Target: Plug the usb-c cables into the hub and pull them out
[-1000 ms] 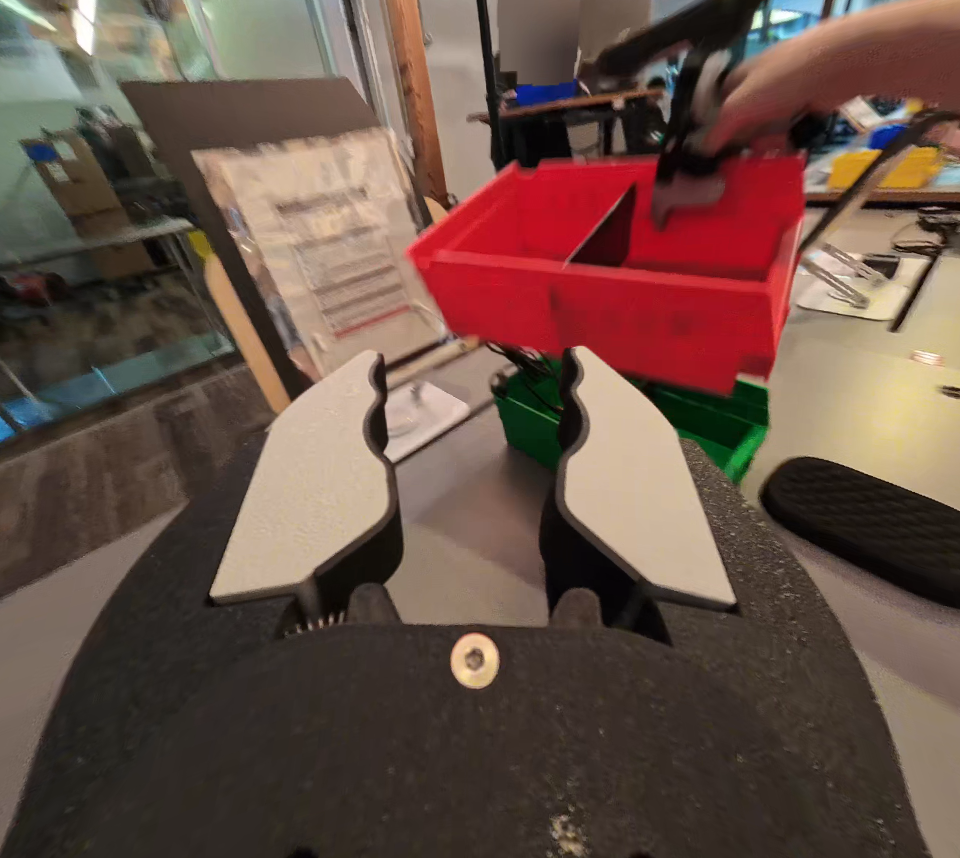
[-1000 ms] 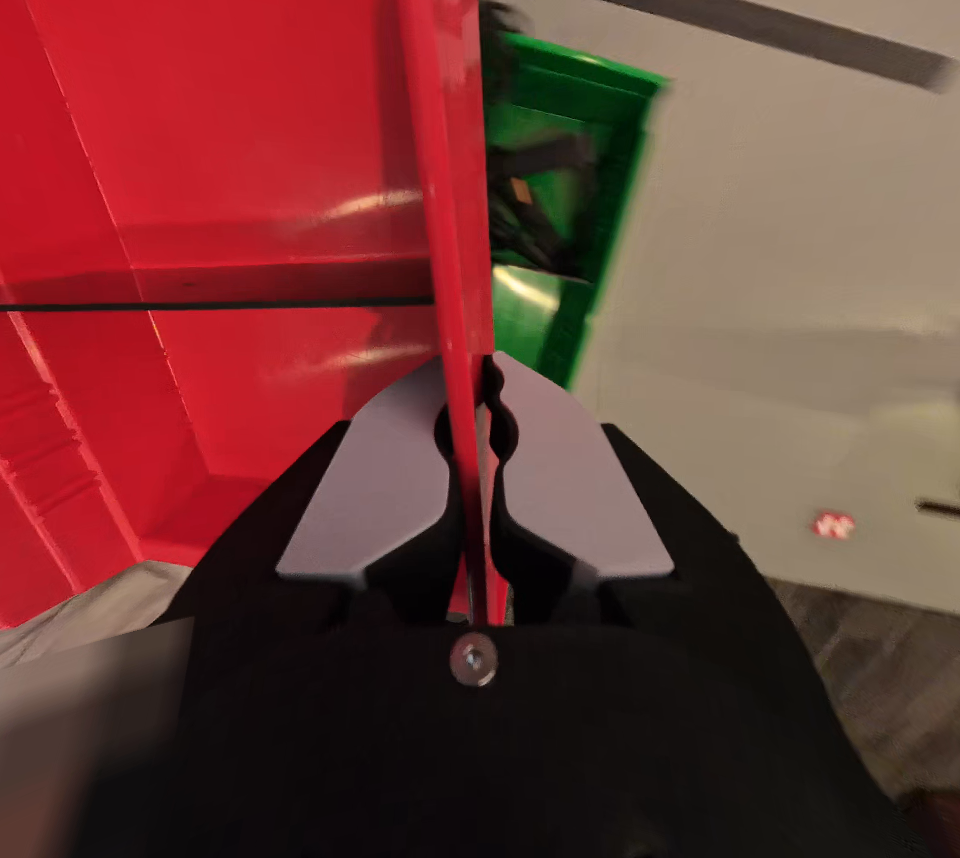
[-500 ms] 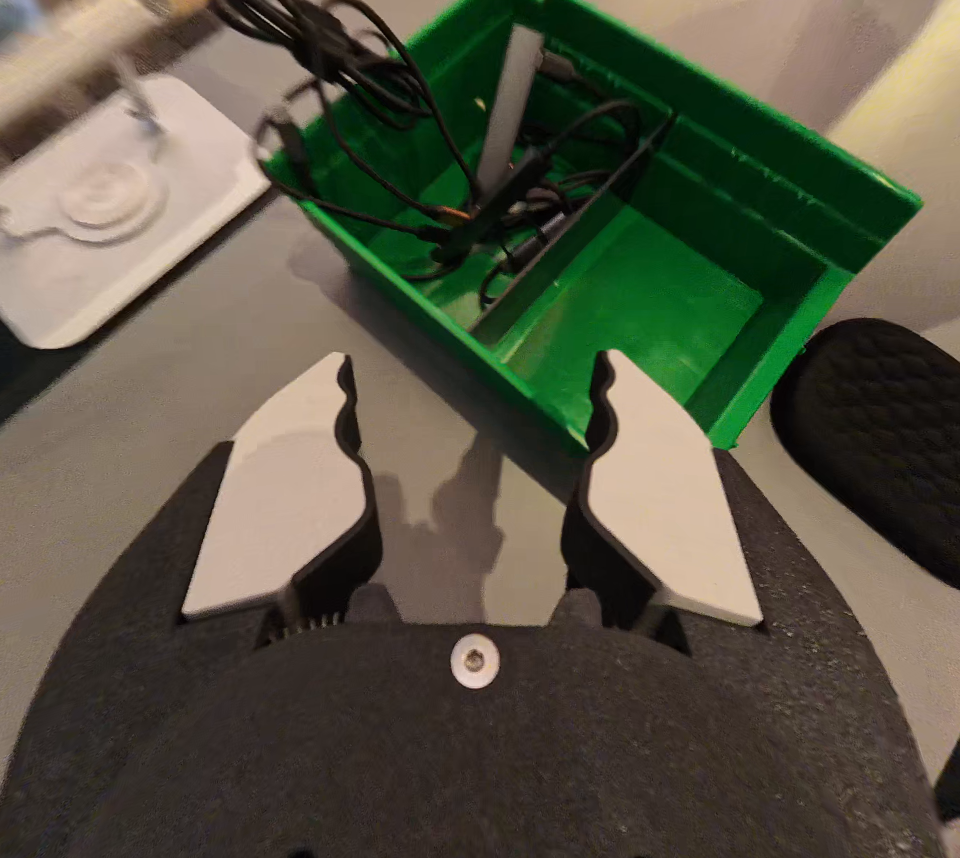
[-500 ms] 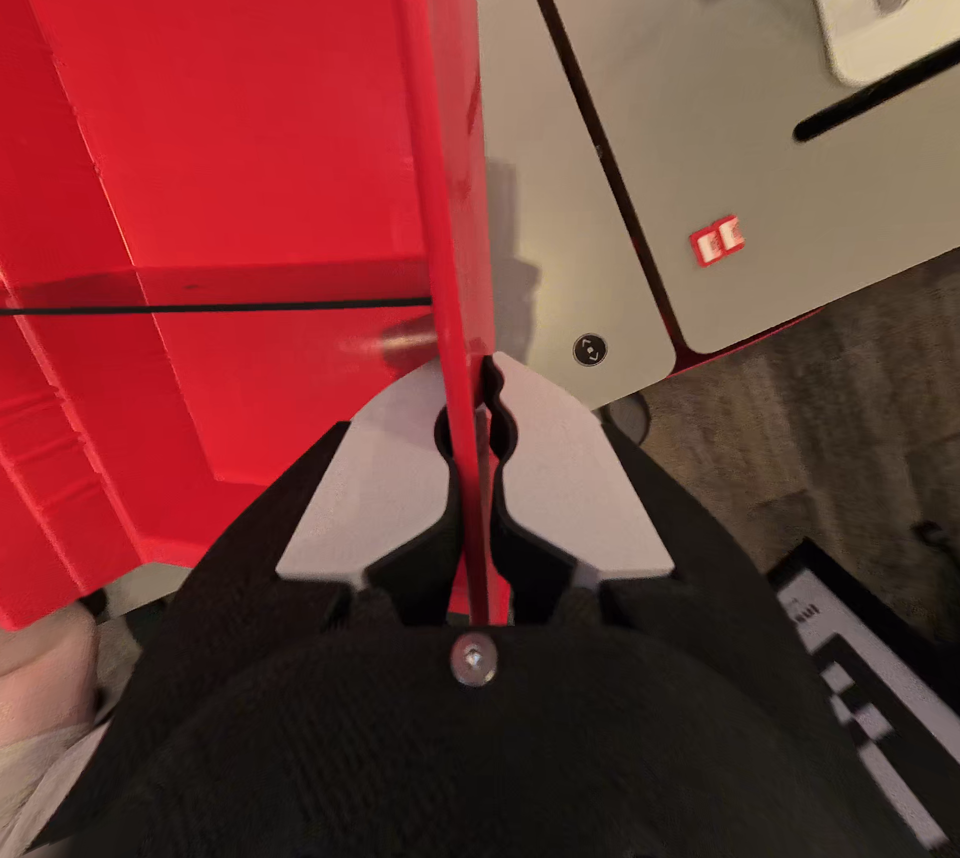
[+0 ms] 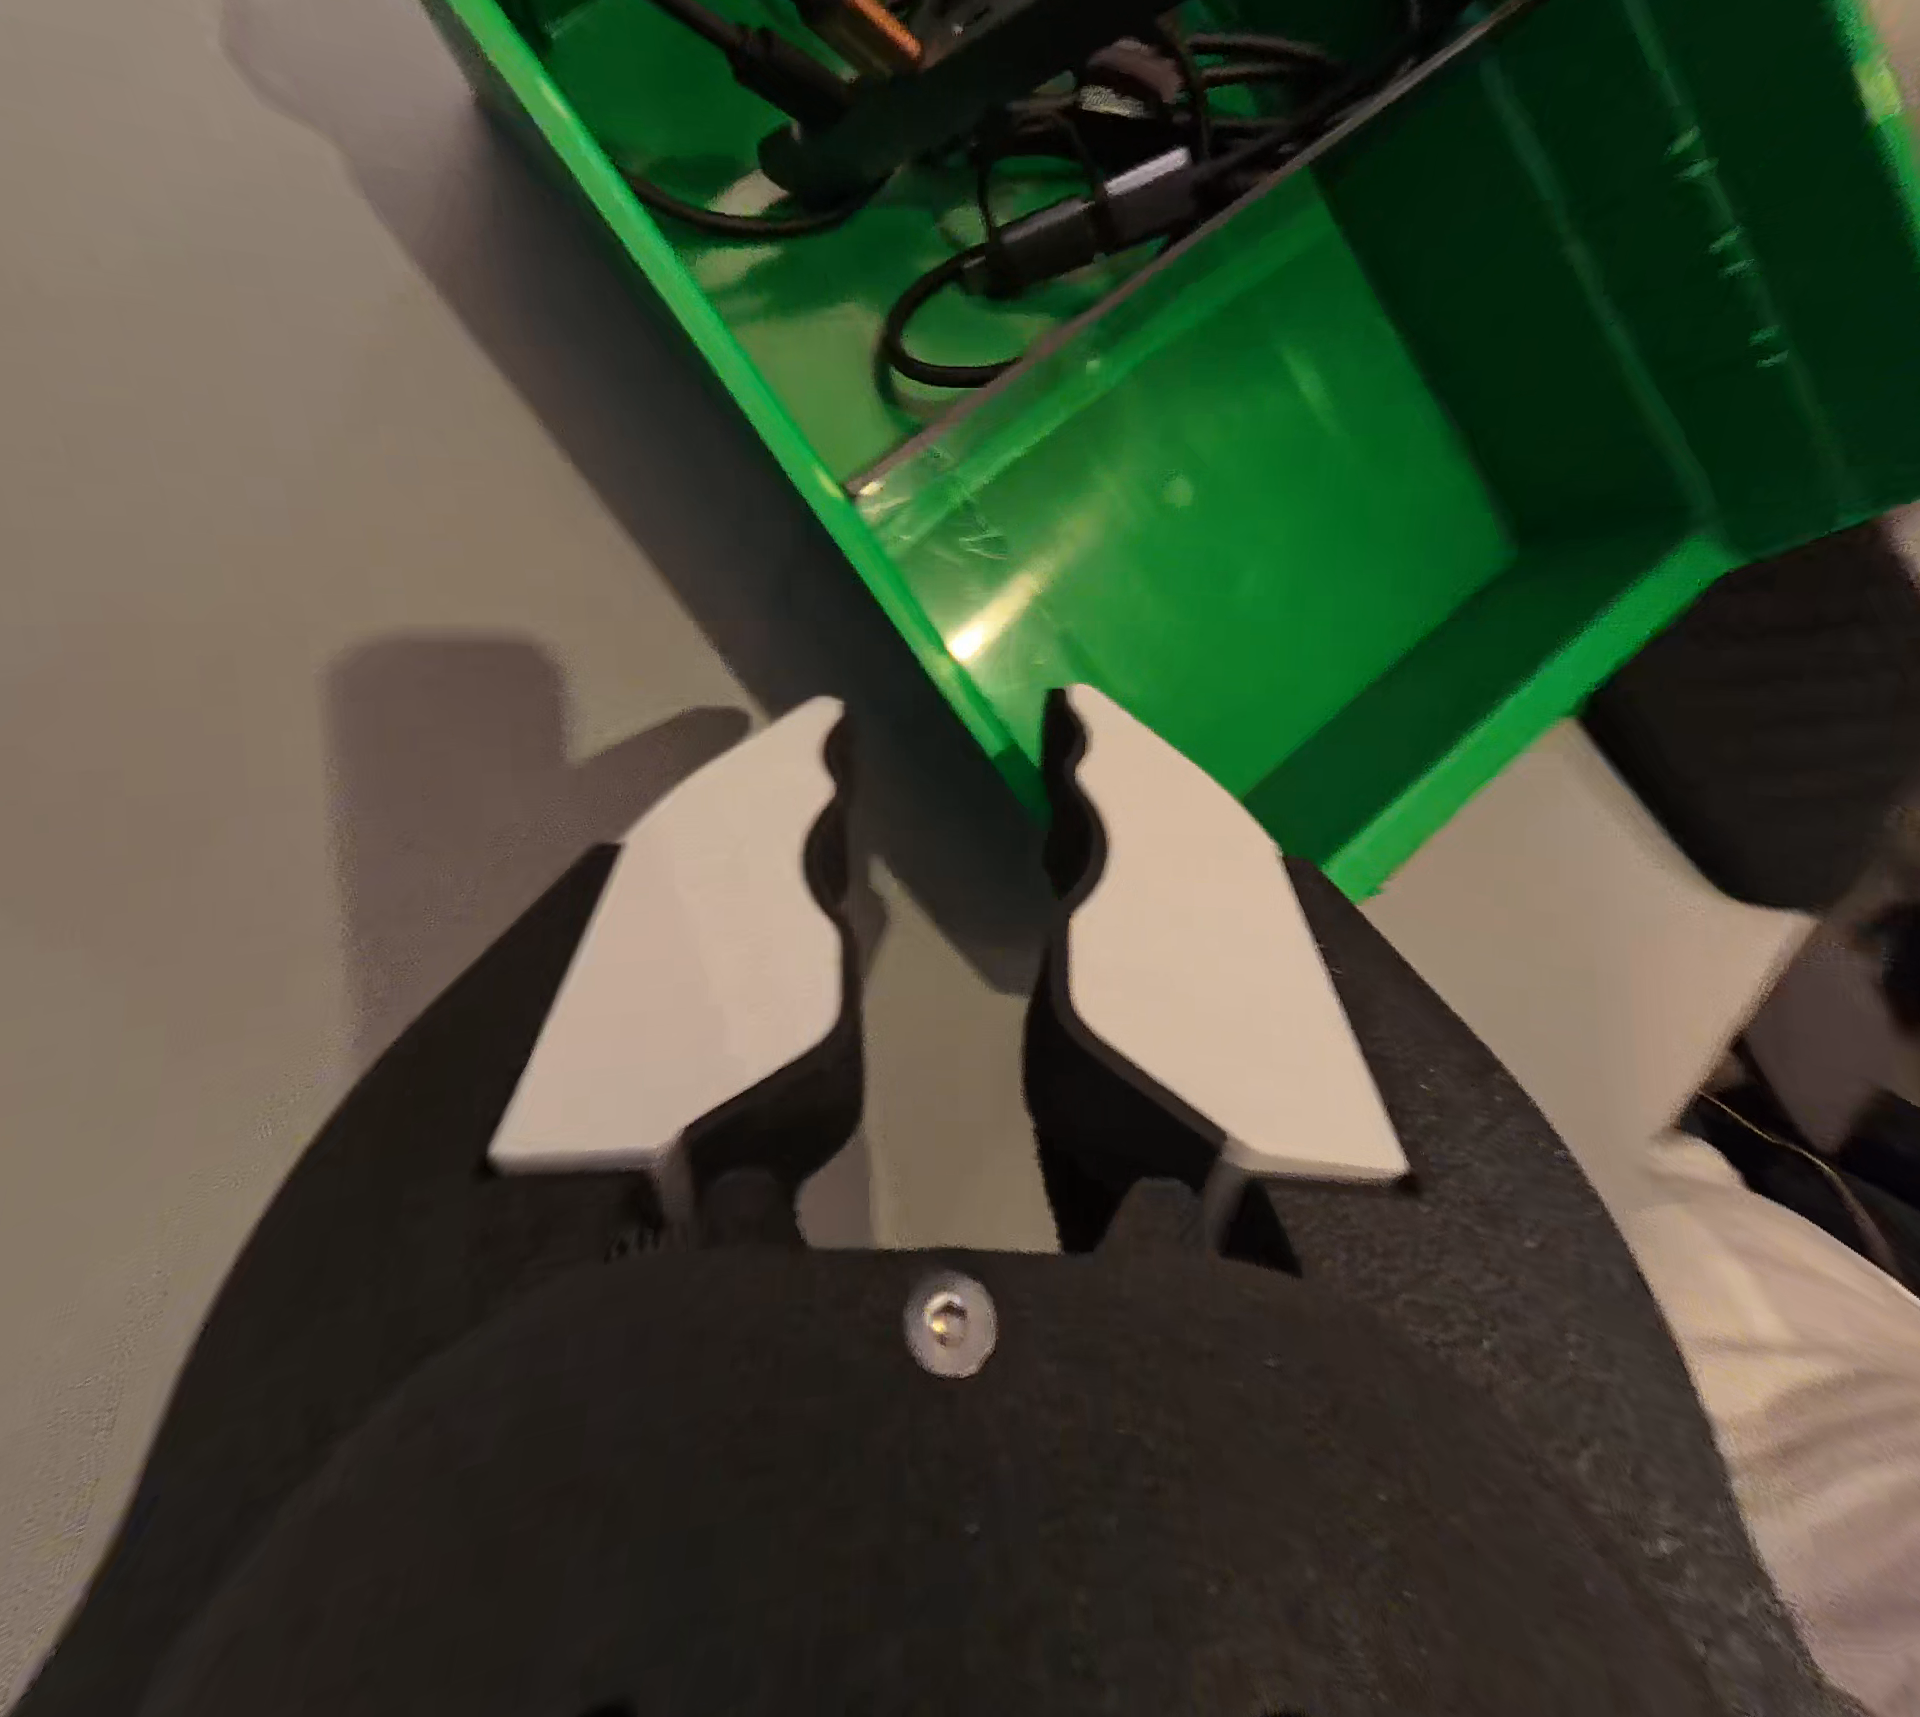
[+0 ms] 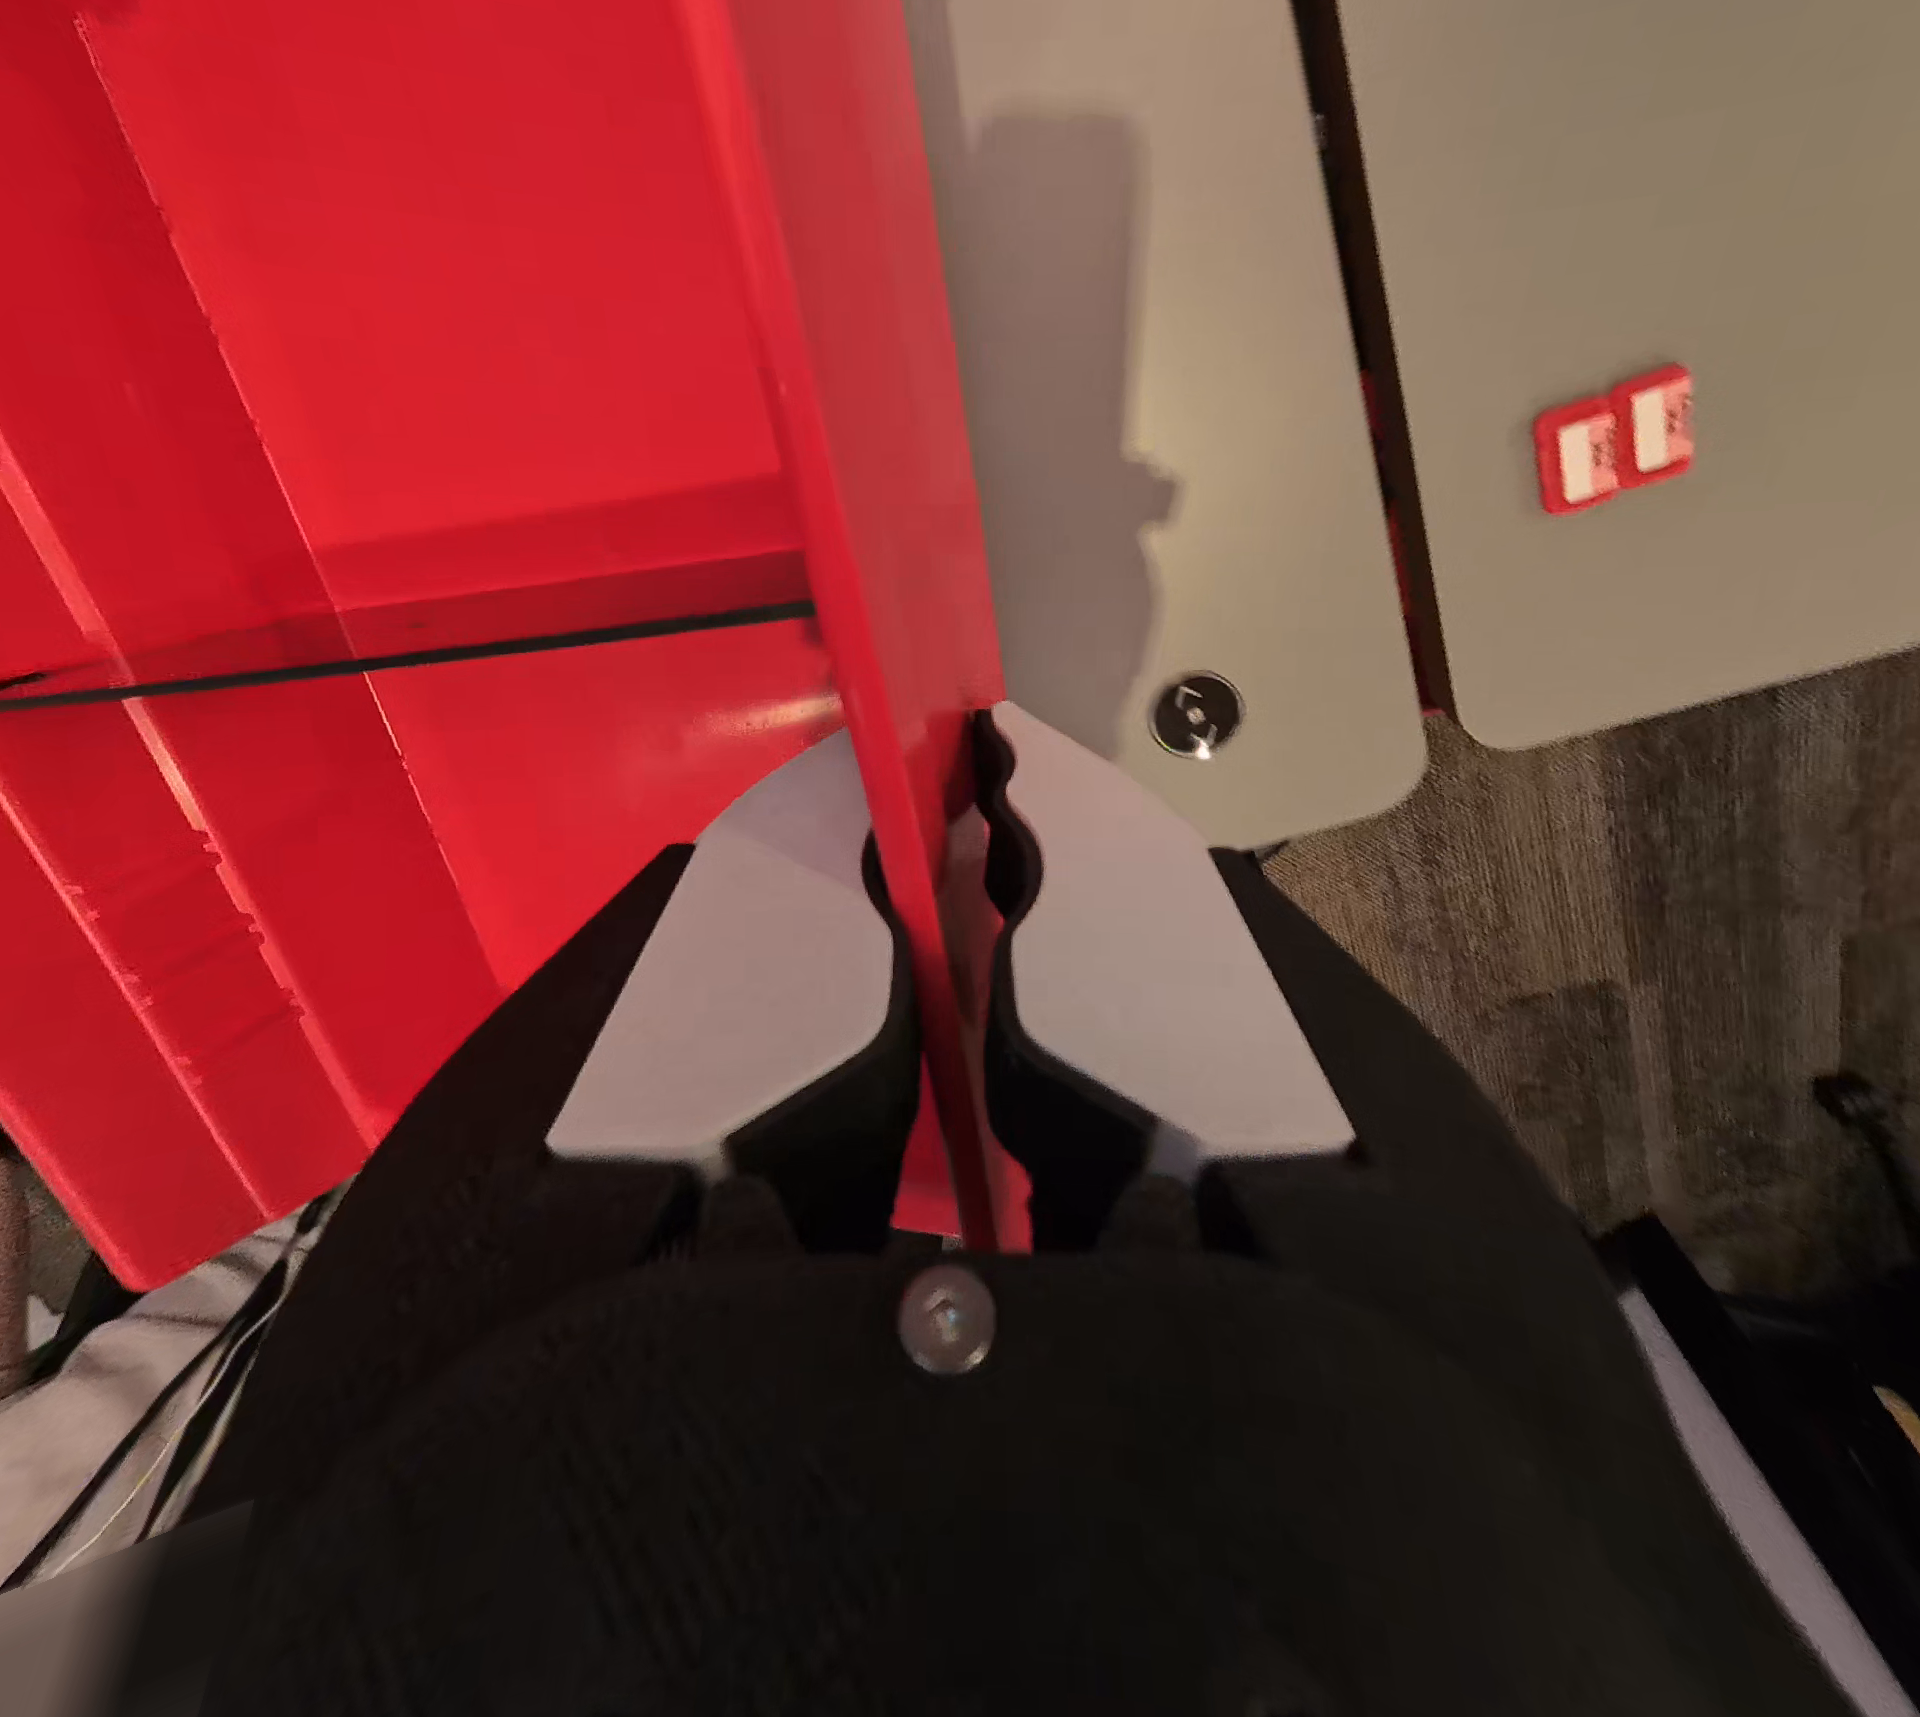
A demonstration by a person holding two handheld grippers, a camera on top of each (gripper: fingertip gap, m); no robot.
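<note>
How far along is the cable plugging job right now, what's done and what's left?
Only setup looks done. The right hand-held gripper is shut on the wall of the empty red bin, holding it beside the table. The left hand-held gripper is open, straddling the near corner of the green bin, whose far compartment holds the hub and tangled cables. Whether any cable is plugged in is unclear. All plugging and pulling remains.

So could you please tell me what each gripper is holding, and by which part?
The right gripper grips the red bin by its side wall; the left gripper holds nothing.
</note>
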